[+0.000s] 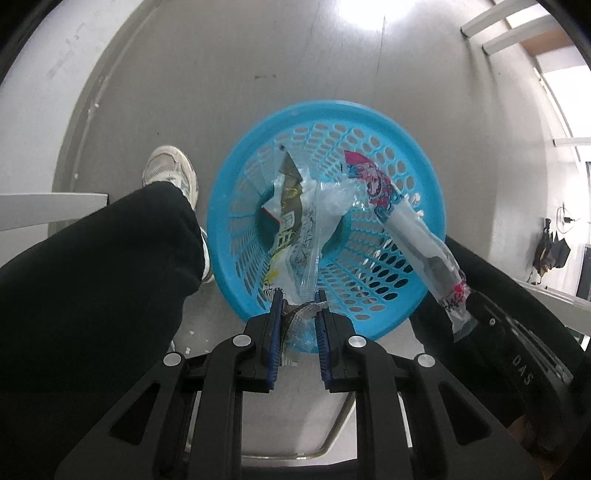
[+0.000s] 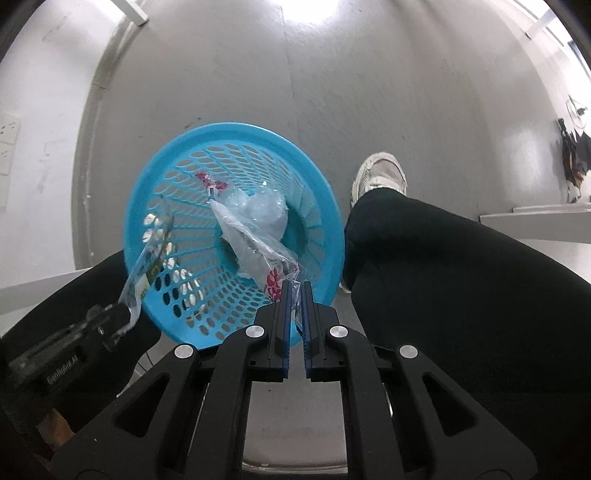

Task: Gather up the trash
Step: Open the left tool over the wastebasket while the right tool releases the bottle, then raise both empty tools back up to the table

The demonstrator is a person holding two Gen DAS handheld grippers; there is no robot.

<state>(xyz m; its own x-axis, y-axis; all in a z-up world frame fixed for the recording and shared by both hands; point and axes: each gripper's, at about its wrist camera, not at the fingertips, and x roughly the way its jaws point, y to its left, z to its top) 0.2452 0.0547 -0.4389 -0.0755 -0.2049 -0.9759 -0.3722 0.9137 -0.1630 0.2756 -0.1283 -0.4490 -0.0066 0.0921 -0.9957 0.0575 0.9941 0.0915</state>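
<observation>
A blue perforated waste basket stands on the grey floor; it also shows in the right wrist view. My left gripper hangs over its near rim with jaws parted, a clear printed snack wrapper between the pads and hanging into the basket. My right gripper is shut on a clear wrapper with red print that reaches into the basket; it shows in the left wrist view too. Crumpled clear plastic lies at the bottom.
The person's black-trousered legs stand on both sides of the basket, with a white sneaker on the left and another sneaker on the right. White table legs and a white wall border the floor.
</observation>
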